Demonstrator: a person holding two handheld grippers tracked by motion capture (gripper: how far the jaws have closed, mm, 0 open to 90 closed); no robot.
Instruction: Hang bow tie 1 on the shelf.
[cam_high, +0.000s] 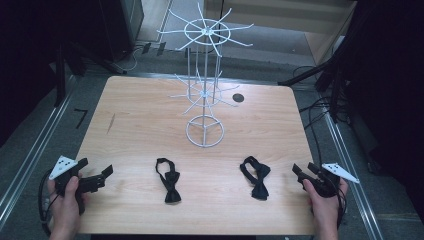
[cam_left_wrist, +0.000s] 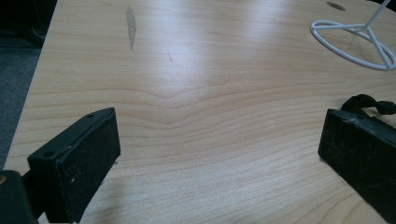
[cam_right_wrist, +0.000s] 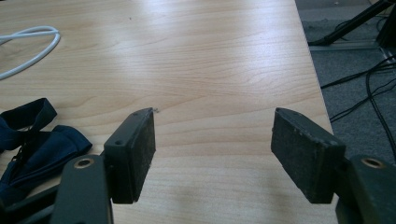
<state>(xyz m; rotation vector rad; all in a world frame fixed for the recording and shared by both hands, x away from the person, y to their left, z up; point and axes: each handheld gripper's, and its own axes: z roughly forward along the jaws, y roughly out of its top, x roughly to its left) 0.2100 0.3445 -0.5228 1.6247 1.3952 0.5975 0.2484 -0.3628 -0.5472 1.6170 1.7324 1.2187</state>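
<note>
We hold 2 claws low over the near edge of the wooden tabletop. In the high view the left claw sits at about 8 o'clock of the tabletop and the right claw at about 4 o'clock, each gripped in one of our hands, each pointing inward and a little away from us.

In the left gripper view the left claw has its jaws spread wide, with bare wood between them and nothing gripped. In the right gripper view the right claw is likewise wide apart, its pads closing on nothing, bare wood between them.

2 black bow ties lie flat on the tabletop between the claws. The left bow tie is at about 7 o'clock, well apart from the left claw; a bit of its strap peeks out behind that claw's jaw at 3 o'clock of the left gripper view. The right bow tie is at about 5 o'clock, near the right claw but not touching it; in the right gripper view it lies at 9 o'clock, just outside the jaw.

A white wire rack stands upright at the middle of the tabletop, toward 12 o'clock from both ties, with its ring base on the wood.
</note>
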